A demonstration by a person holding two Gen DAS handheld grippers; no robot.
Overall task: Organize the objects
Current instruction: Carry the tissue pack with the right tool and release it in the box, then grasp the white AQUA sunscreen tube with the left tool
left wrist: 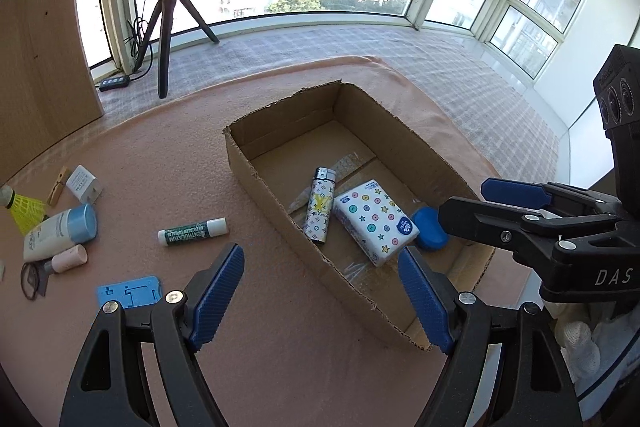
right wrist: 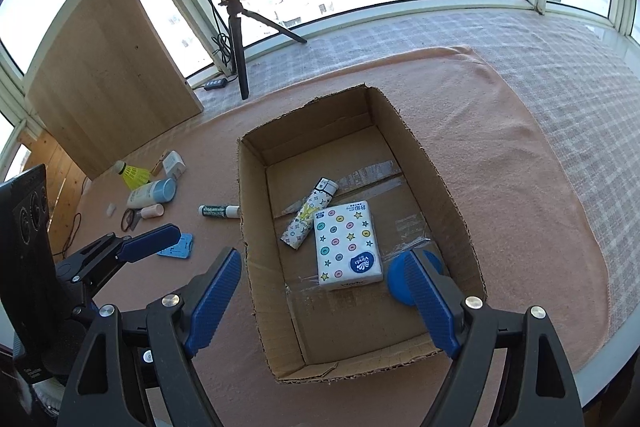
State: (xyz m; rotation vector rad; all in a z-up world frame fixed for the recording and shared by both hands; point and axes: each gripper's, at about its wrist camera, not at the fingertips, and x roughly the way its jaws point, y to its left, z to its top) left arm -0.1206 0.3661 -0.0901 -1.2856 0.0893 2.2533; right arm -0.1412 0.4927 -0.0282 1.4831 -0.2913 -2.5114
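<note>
Right wrist view looks down into the cardboard box (right wrist: pixel 452 195), where a patterned lighter (right wrist: pixel 306 215), a tissue pack (right wrist: pixel 346 245) and a small blue case (right wrist: pixel 400 279) already lie on the floor of it. My right gripper (right wrist: pixel 324 299) hangs over the near end of the box with its jaws spread and nothing between them, the blue case just under one finger. I judge that case belongs there as part of the sorting.

My left gripper (left wrist: pixel 322 295) is also spread and empty, poised over the box's near wall and angled toward the pink cloth (left wrist: pixel 168 163). Out there wait the lip balm stick (left wrist: pixel 192 232), a blue card-like holder (left wrist: pixel 128 290), a lotion bottle (left wrist: pixel 60 233), a yellow shuttlecock (left wrist: pixel 24 209), a white charger (left wrist: pixel 84 184) and a clothespin (left wrist: pixel 58 185). The lip balm lies nearest the box, so I reckon it is the handiest next pick.
</note>
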